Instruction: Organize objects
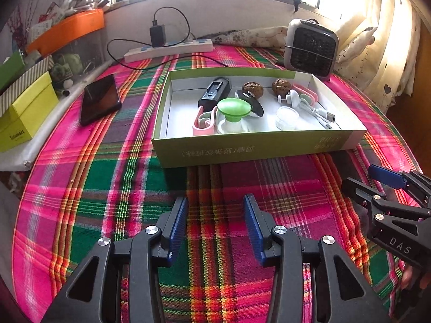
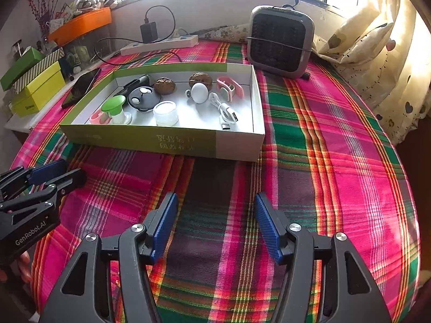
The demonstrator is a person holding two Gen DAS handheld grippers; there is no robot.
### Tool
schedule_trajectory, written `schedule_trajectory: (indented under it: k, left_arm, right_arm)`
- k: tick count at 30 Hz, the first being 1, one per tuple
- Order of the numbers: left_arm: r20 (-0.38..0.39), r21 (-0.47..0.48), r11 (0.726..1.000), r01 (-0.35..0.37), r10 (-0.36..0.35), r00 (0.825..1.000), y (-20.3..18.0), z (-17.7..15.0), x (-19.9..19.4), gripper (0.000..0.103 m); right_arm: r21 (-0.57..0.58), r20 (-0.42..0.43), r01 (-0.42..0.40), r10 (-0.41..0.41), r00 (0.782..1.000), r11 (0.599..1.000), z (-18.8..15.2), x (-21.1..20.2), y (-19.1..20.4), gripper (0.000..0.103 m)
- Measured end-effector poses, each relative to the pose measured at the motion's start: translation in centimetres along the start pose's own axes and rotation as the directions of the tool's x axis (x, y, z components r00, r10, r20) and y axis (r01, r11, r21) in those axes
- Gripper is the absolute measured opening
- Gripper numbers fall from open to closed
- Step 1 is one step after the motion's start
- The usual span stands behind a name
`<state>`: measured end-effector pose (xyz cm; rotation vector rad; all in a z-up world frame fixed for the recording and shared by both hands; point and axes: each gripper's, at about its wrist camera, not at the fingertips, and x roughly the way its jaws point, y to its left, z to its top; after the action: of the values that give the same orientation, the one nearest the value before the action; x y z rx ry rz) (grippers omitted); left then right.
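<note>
Both my grippers hover over plaid cloth (image 1: 107,188), short of box (image 1: 256,148) at 12 o'clock. Left gripper (image 1: 215,223) half-spread, empty. Right gripper (image 2: 215,223) wider, empty, ready for a reach. Small items already gathered inside box: green-capped bottle (image 1: 230,113), white cable (image 2: 226,113), two walnuts (image 2: 164,85). Phone (image 1: 99,99) outside, at 10 o'clock.

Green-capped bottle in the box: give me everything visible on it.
The green-capped bottle is small and clear or whitish, looks like plastic, with a wide, mushroom-shaped bright green cap, on and glossy. It stands upright in the near left part of the shallow cardboard box. A pink clip sits close against its left; a black oval case lies just behind. Neither gripper touches it.
</note>
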<state>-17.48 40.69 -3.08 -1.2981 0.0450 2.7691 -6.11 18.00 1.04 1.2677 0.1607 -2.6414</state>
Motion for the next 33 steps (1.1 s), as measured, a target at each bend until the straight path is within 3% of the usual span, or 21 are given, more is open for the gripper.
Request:
schedule_trajectory:
  k: [6,23,33]
  left_arm:
    - [-0.002,-0.006,1.0,-0.001,0.001,1.0,-0.13,0.12,0.23,0.044]
    - [-0.004,-0.009,1.0,-0.01,0.01,1.0,-0.42,0.18,0.37,0.048]
    - [-0.004,-0.009,1.0,-0.01,0.01,1.0,-0.39,0.17,0.39,0.049]
  right_arm:
    - [0.033,-0.012,0.027,-0.027,1.0,0.999,0.16,0.3,-0.2,0.07]
    - [0.061,-0.026,0.052,-0.051,0.998,0.997,0.18,0.49,-0.06,0.082]
    - [0.062,-0.027,0.054,-0.053,0.998,0.997,0.16,0.49,-0.01,0.082]
